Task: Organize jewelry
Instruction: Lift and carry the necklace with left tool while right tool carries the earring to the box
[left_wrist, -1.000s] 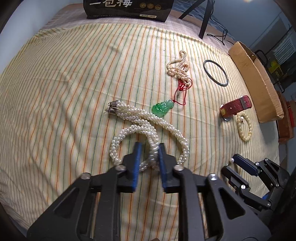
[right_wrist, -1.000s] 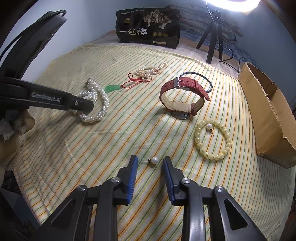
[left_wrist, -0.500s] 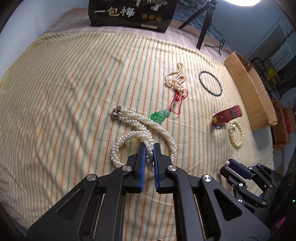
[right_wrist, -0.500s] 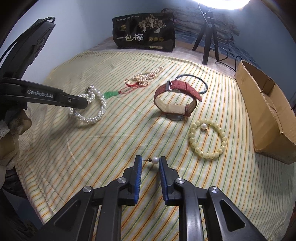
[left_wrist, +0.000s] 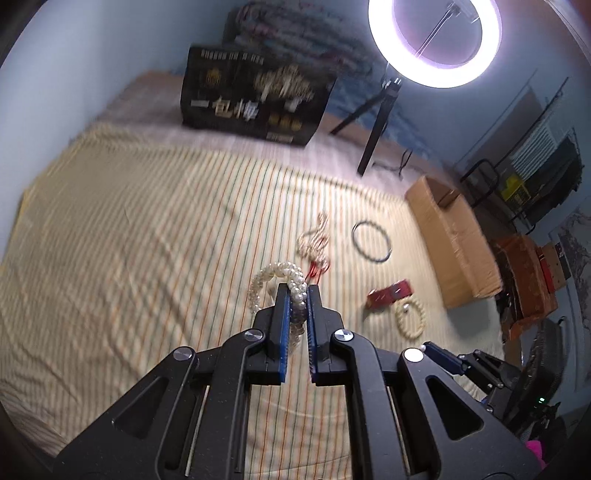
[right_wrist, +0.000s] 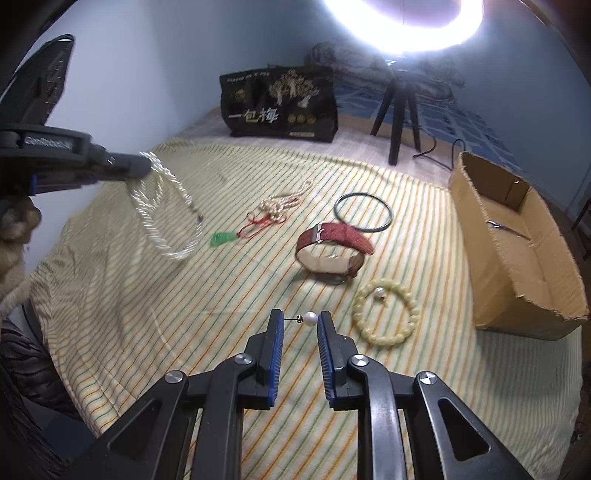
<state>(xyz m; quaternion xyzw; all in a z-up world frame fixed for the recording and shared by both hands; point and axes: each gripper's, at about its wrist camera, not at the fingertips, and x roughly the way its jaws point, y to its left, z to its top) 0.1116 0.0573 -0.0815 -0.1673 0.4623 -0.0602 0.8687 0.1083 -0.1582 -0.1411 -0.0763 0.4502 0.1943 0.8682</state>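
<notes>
Pearls (left_wrist: 291, 282) pinched in left gripper (left_wrist: 296, 291), dangling off the cloth (right_wrist: 147, 314) at upper left. Right gripper (right_wrist: 300, 318) closed on earring (right_wrist: 309, 318), bottom center.

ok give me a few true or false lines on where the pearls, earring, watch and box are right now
1. The left gripper holds the pearl necklace off the cloth. True.
2. The right gripper is shut on nothing. False: a pearl earring sits between its jaws.
3. The watch lies in the box. False: it is on the cloth, left of the box.
4. A second earring lies inside the bead bracelet. True.
5. The green pendant hangs from the left gripper. False: it lies on the cloth.
</notes>
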